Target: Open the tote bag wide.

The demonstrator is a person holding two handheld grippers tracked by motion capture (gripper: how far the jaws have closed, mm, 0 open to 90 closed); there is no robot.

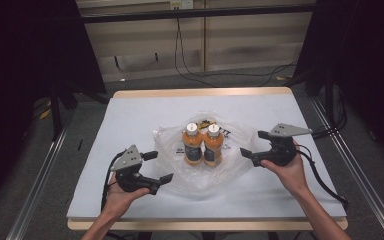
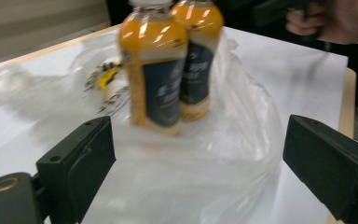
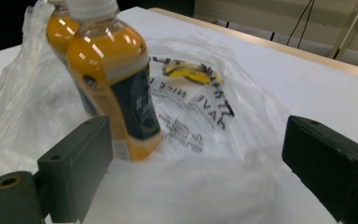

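Two orange drink bottles with white caps and dark labels stand upright side by side, the left bottle [image 1: 192, 145] touching the right bottle [image 1: 212, 145]. They rest on a crumpled clear plastic bag [image 1: 200, 177] with black print at the table's middle. My left gripper [image 1: 161, 166] is open at the bag's left edge, and its jaws are empty. My right gripper [image 1: 252, 143] is open at the bag's right edge, also empty. In the left gripper view, the bottles [image 2: 156, 70] rise beyond the wide jaws over the bag [image 2: 214, 154]. The right gripper view has a bottle [image 3: 112, 84] close at the left.
The white table top [image 1: 130, 115] has a wooden rim [image 1: 200, 92] at the far side. Black cables [image 1: 190, 65] trail over the floor behind it. Dark stands [image 1: 55, 105] flank the table on the left, and a metal rail [image 1: 350, 155] runs along the right.
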